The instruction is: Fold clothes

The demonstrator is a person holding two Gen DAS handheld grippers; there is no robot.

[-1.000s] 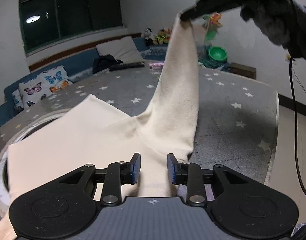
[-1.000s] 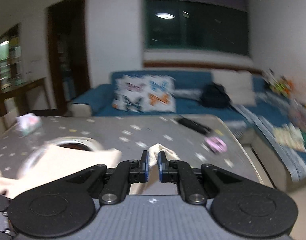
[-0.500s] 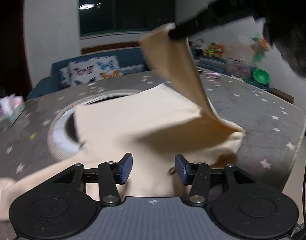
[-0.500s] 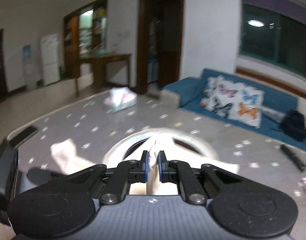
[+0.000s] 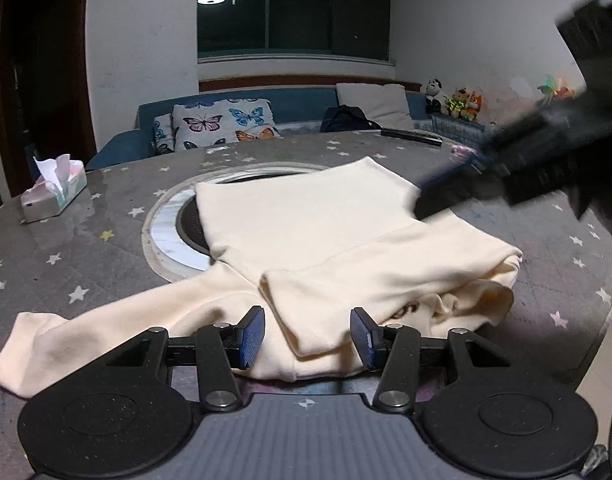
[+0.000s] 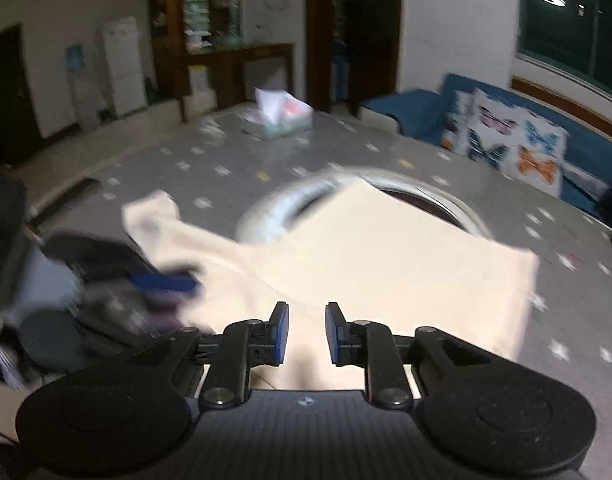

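Changed since half a second ago: sleeve no longer lifted; it lies folded across the garment body. Cream sweater (image 5: 325, 236): flat on the star-patterned grey bench (image 5: 66, 248), partly over the round inset ring (image 5: 166, 220); other sleeve stretched out toward the near left edge. Right tongs (image 6: 306, 332): released, empty, low over the fabric. Left tongs (image 5: 307, 336): spread wide, empty, at the near hem. Tissue box (image 5: 52, 196): far left of bench. Butterfly cushion (image 5: 222, 122): on the blue sofa behind.
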